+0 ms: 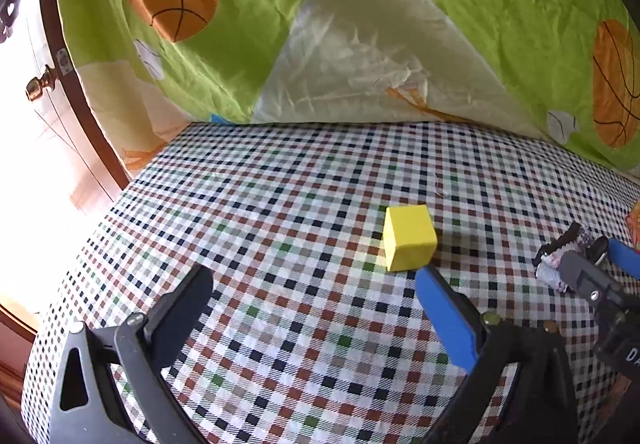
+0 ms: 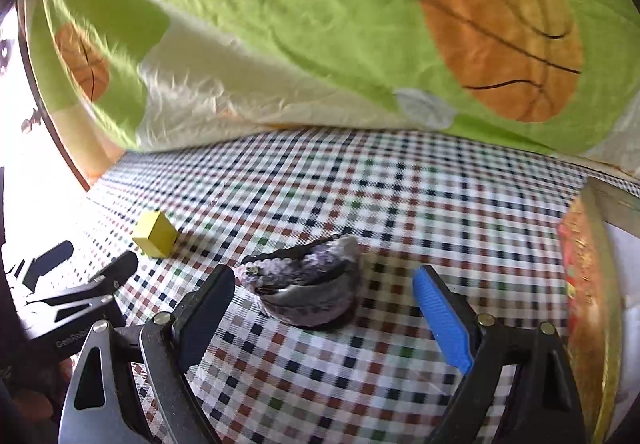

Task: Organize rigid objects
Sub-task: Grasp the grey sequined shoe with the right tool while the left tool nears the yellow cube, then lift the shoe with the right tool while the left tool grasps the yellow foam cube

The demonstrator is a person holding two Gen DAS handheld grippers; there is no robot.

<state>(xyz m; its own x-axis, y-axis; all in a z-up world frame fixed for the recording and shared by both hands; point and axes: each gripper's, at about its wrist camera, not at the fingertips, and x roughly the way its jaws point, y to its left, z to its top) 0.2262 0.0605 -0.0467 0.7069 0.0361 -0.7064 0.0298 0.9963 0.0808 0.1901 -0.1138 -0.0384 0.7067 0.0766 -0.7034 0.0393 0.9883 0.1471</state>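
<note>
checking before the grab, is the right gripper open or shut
Open. The right gripper has its fingers spread wide on either side of the grey shoe, and neither presses on it.

A block (image 1: 410, 238) rests on the checked cloth (image 1: 280, 203) that covers the bed, and a rounded, stone-like object (image 2: 308, 284) lies on the same cloth well to its right. Behind both, along the far edge of the cloth, a quilt (image 1: 360, 23) rises like a wall, with a door and its knob (image 1: 40, 85) off to the left beyond the bed's edge. The left hand-held gripper (image 1: 316, 292) hangs over the cloth just before the block, the right hand-held gripper (image 2: 324, 300) is spread around the near side of the rounded object without touching it, and a flat packet (image 2: 584, 284) lies at the far right.
</note>
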